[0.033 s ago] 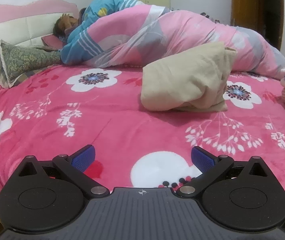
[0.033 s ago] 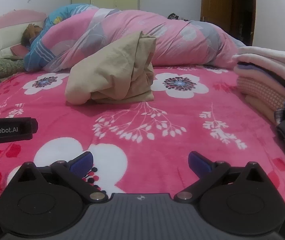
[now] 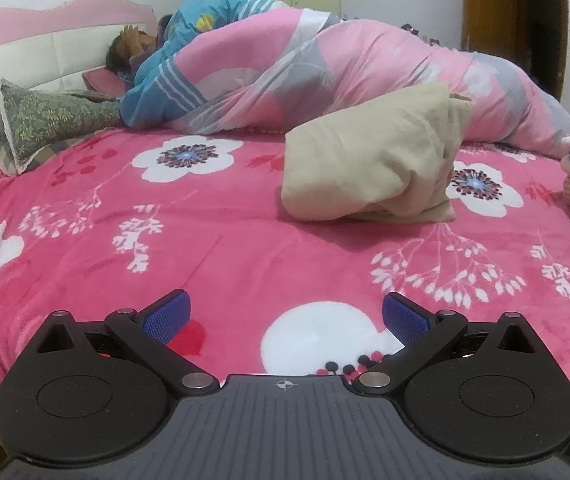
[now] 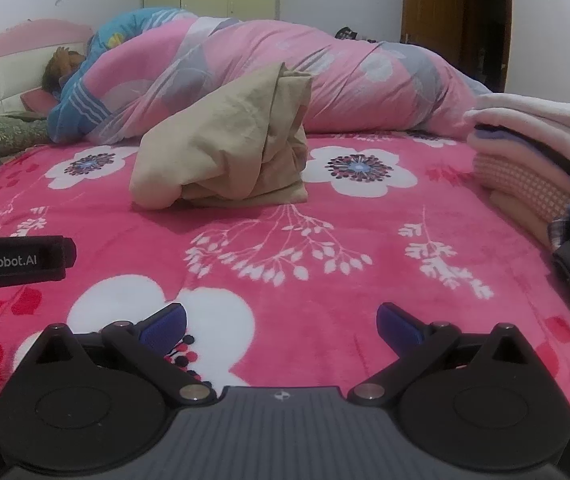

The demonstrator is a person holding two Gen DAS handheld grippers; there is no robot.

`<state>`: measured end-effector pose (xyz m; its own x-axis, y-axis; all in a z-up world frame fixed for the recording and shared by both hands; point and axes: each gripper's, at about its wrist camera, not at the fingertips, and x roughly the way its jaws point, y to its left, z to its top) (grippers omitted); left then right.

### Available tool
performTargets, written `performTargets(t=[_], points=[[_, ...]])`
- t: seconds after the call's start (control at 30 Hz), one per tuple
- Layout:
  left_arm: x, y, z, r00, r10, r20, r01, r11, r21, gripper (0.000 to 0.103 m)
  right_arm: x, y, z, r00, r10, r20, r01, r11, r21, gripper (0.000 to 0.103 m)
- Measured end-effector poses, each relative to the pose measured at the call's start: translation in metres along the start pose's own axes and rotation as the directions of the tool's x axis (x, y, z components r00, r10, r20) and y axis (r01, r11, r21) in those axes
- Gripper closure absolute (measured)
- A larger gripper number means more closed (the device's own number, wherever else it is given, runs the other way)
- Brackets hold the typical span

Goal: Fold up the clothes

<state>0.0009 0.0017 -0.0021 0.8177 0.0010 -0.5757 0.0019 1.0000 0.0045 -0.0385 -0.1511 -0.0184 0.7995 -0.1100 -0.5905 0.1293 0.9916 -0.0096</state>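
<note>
Both tongs, left [image 3: 283, 316] and right [image 4: 281, 326], hung apart and empty at the bed's near edge, facing the rumpled beige cloth garment [image 4: 225, 148] mid-bed.

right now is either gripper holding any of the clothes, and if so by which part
Nothing is held. The left gripper and right gripper are both open over the pink blanket, and the beige garment lies untouched farther up the bed.

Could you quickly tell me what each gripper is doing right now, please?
Left gripper: jaws open, holding nothing.
Right gripper: jaws open, holding nothing.
</note>
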Motion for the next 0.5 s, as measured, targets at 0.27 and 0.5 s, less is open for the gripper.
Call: performTargets(t=[0.27,0.5], points=[[0.013,0.011,-0.01,1.0,-0.014,0.011,0.014,1.0,-0.002,0.0,0.004,-0.001,0.001,1.0,-0.022,0.003,0.022,1.0,-0.002,0.0],[0.02,0.01,-0.015,0.999,-0.02,-0.028,0.019,1.0,-0.012,0.0,0.005,0.002,0.003,0.998,-0.056,-0.001,0.056,0.998,-0.021,0.0]])
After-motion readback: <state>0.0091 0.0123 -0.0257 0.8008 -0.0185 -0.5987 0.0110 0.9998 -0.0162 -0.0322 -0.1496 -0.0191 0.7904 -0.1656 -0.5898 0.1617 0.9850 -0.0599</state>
